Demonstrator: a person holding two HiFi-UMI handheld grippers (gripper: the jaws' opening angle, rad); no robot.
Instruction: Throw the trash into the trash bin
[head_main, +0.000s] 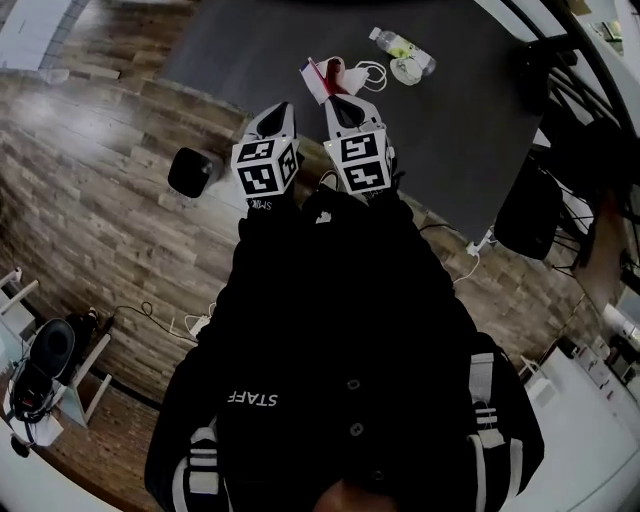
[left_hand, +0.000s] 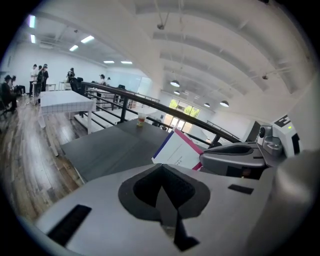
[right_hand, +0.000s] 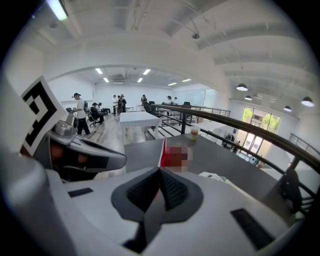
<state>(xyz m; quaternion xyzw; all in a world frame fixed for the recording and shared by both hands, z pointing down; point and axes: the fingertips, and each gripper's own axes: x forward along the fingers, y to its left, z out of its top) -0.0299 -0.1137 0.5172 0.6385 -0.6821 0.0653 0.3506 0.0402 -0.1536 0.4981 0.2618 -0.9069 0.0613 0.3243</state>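
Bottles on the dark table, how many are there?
1. The bottle is near the table's far side, beside a white wad. The left gripper and right gripper cover some near edge, so another could hide.

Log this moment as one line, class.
left gripper shut, empty | right gripper shut on red-and-white card | black bin on floor

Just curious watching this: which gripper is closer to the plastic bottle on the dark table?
Right. In the head view, the right gripper sits below-left of the bottle; the left gripper is farther left.
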